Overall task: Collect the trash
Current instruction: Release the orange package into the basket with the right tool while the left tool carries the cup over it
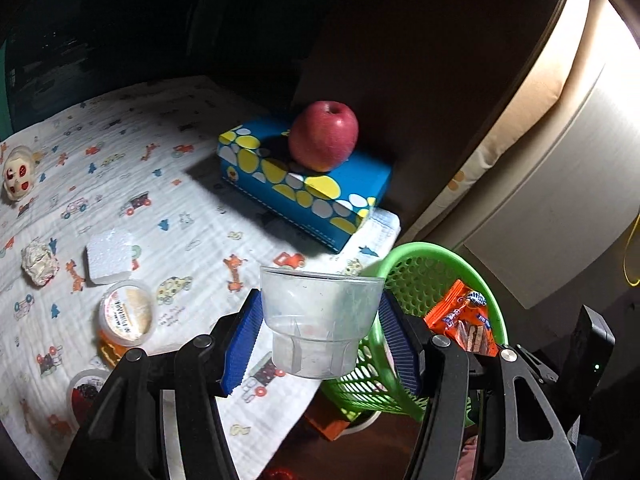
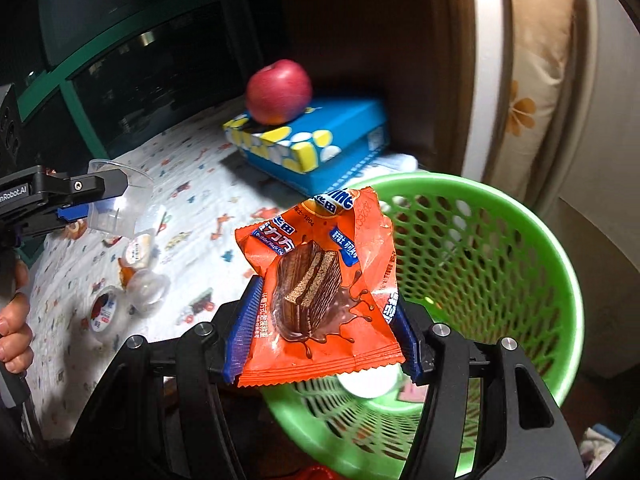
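Dim room, light falls bright from the right. Table under a white cloth with cartoon cars (image 1: 168,184) ahead-left of the claw. Dark brown panel (image 1: 420,60) straight ahead. Green-framed dark glass cabinet (image 2: 120,52) far left. Pale floral-print fabric (image 2: 532,80) upper right.

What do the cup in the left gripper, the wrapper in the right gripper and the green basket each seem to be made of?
Cup: clear, slightly cloudy plastic; the cloth shows through it.
Wrapper: thin glossy printed film, probably plastic; it crinkles and has a crimped seam.
Green basket: moulded plastic, smooth sheen, walls pierced with regular holes.
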`<state>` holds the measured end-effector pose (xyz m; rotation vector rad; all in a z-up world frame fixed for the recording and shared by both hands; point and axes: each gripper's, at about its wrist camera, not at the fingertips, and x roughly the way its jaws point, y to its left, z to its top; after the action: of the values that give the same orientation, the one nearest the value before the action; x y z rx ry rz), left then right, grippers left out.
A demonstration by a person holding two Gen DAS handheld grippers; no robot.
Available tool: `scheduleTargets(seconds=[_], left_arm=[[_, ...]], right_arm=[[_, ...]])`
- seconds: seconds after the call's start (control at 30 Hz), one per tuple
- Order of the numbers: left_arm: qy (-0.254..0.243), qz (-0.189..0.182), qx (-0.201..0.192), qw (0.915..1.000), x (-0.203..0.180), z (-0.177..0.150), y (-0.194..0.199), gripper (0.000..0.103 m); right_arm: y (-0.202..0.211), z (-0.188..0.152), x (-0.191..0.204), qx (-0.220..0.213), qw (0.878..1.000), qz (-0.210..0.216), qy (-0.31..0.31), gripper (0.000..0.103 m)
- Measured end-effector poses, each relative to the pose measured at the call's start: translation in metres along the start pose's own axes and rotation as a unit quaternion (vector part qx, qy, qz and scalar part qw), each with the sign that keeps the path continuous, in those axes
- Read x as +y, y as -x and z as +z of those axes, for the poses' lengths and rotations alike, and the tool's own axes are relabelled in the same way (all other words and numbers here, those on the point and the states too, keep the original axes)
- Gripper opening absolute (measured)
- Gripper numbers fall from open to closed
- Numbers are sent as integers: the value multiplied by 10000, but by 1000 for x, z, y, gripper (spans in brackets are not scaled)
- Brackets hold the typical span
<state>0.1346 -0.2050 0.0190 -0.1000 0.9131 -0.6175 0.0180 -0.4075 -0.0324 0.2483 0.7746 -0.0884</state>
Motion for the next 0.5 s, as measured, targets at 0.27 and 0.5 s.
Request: scheduleTargets(seconds=[0.27,0.5], left_arm=[[-372,-212,188,9989,-51,4,-23,57],[-516,-292,370,9976,-76,1,-39,57]], right_arm=[[8,-9,-31,-10,9996,-169,-238,59],[13,-17,-50,3,9989,-259,-389,59]])
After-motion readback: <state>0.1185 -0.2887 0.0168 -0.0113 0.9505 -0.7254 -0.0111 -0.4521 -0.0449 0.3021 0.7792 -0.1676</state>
